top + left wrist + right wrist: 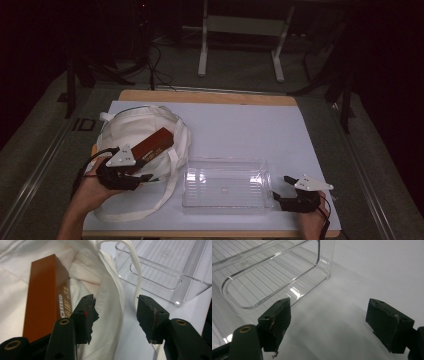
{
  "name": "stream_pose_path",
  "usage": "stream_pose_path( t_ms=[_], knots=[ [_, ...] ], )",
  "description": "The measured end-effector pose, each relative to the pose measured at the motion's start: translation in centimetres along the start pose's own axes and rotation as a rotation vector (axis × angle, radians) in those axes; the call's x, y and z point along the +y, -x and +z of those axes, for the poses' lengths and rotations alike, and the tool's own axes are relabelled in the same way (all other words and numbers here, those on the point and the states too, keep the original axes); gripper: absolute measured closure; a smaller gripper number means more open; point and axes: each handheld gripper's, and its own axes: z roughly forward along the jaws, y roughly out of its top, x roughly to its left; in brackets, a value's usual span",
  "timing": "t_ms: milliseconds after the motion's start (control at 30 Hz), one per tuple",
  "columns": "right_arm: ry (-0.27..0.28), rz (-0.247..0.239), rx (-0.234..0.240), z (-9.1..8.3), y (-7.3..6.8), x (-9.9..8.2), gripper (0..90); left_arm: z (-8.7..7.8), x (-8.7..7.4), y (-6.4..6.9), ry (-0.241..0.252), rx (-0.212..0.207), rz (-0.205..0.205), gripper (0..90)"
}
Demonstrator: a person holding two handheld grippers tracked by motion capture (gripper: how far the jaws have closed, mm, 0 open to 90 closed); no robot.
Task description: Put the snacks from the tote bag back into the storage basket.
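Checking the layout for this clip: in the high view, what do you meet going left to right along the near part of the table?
Left gripper → white cloth bag with the brown box sticking out of it → clear plastic bin → right gripper.

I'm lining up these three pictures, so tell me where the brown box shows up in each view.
High view: the brown box lies slanted on the white bag, left of centre, just above the left tongs.
Left gripper view: it fills the left side, resting on the bag's cloth.
Right gripper view: not in it.
Shared landmark: the clear tray.
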Motion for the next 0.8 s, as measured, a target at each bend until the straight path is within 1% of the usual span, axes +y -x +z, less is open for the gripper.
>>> stream_pose_path(
  t_ms=[167, 200, 333, 433, 600, 633, 800],
  knots=[
    [0.000, 0.002, 0.000, 0.0, 0.0, 0.0, 20.2, -0.1, -0.1, -0.5, -0.004, 0.019, -0.015, 47.4],
    [0.001, 0.004, 0.000, 0.0, 0.0, 0.0, 20.2, -0.2, -0.1, -0.7, -0.006, 0.026, -0.026, 47.2],
    [0.000, 0.004, -0.001, 0.0, 0.0, 0.0, 20.2, -0.2, -0.1, -1.1, -0.009, 0.027, -0.035, 46.7],
    [0.001, 0.005, -0.001, 0.0, 0.0, 0.0, 20.2, -0.2, 0.0, -1.5, -0.027, 0.035, -0.043, 46.4],
    [0.001, 0.005, -0.001, 0.0, 0.0, 0.0, 20.3, -0.1, 0.1, -1.8, -0.033, 0.038, -0.044, 45.7],
    [0.001, 0.006, 0.000, 0.0, 0.0, 0.0, 20.3, -0.1, 0.2, -2.1, -0.042, 0.044, -0.050, 44.9],
    [0.002, 0.008, 0.000, 0.0, 0.0, 0.0, 20.2, 0.0, 0.3, -2.7, -0.055, 0.057, -0.062, 43.8]
  ],
)
